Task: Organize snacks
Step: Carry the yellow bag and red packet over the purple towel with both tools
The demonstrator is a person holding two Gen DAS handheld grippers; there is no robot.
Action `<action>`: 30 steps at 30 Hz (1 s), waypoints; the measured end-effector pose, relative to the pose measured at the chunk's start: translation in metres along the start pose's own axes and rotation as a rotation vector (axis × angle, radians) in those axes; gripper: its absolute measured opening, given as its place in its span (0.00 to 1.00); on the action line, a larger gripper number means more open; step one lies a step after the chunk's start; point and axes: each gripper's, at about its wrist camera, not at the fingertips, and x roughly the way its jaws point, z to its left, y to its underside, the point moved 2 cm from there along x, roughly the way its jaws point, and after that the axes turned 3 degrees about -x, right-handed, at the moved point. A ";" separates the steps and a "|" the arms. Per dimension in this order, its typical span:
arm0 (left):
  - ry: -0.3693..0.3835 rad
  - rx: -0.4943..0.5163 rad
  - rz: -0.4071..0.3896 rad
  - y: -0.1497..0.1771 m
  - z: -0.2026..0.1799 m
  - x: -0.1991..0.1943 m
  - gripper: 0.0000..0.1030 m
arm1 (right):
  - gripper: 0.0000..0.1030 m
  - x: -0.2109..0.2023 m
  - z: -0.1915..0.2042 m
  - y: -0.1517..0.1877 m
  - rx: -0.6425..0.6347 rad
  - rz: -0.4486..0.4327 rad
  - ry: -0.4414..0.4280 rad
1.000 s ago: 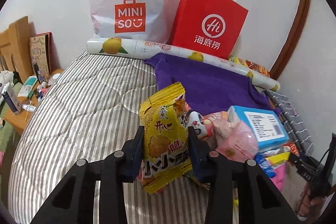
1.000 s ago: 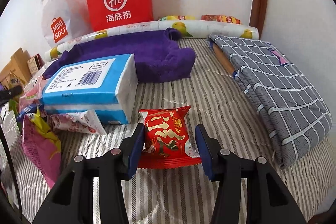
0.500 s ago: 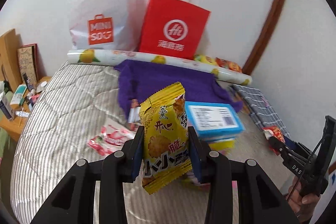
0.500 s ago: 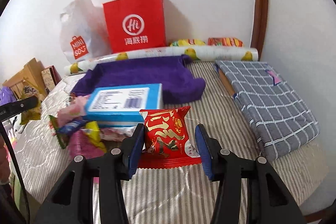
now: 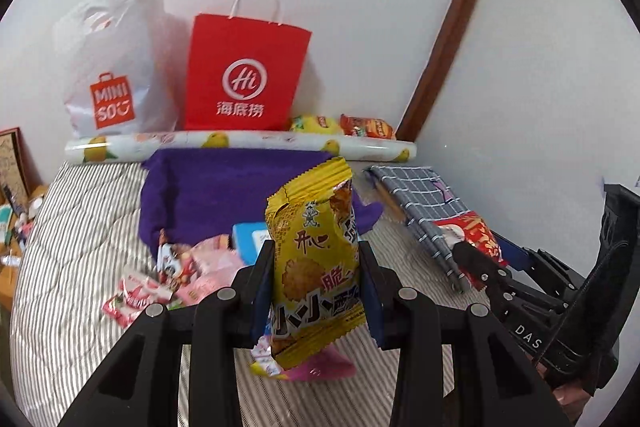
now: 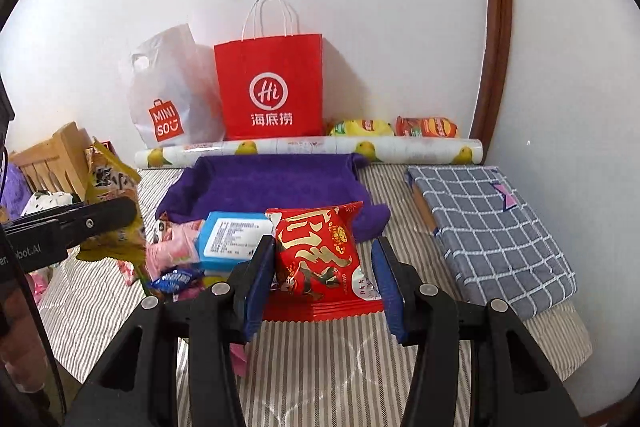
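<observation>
1. Looking from the left side first: the wooden headboard point(image 6: 52, 155) and the striped quilted bedspread point(image 5: 80, 227) hold a loose pile of small pink and white snack packets point(image 5: 168, 275) that nobody has sorted, so most of the job is left, as far as I can judge.
2. Your left gripper point(image 5: 316, 287) is clamped on the yellow foil biscuit packet point(image 5: 314, 259), held upright in the air above that pile.
3. Behind it sit the white plastic shopping bag point(image 5: 116, 67) and the red paper carrier bag point(image 5: 244, 75) against the wall, with a lemon-print paper roll point(image 5: 240, 143) and a purple towel point(image 5: 224, 187) in front. My guess is one of those bags is where the snacks go.
4. A blue and white rectangular box point(image 6: 232, 235) lies at the towel's near edge.
5. Your right gripper point(image 6: 324, 279) has its jaws pressed on the red foil packet with gold lettering point(image 6: 320, 259), also off the bed.
6. Far right: a folded grey checked cloth point(image 6: 488, 227), untouched.
7. Compared with a second ago, both packets have come up from bed level and the cameras now see more wall. Grips look unchanged.
</observation>
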 end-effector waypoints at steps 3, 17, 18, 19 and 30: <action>-0.005 0.005 0.006 -0.009 -0.004 0.006 0.36 | 0.47 0.001 -0.004 -0.009 0.015 0.001 -0.012; -0.041 0.004 0.014 -0.046 0.005 0.032 0.36 | 0.47 0.035 -0.010 -0.036 0.029 0.016 -0.021; -0.043 0.002 0.013 -0.048 0.006 0.034 0.36 | 0.47 0.038 -0.009 -0.039 0.027 0.016 -0.022; -0.044 0.000 0.012 -0.052 0.007 0.035 0.36 | 0.47 0.040 -0.009 -0.041 0.026 0.016 -0.023; -0.046 0.002 0.009 -0.084 0.016 0.057 0.36 | 0.47 0.069 -0.002 -0.069 0.018 0.006 -0.057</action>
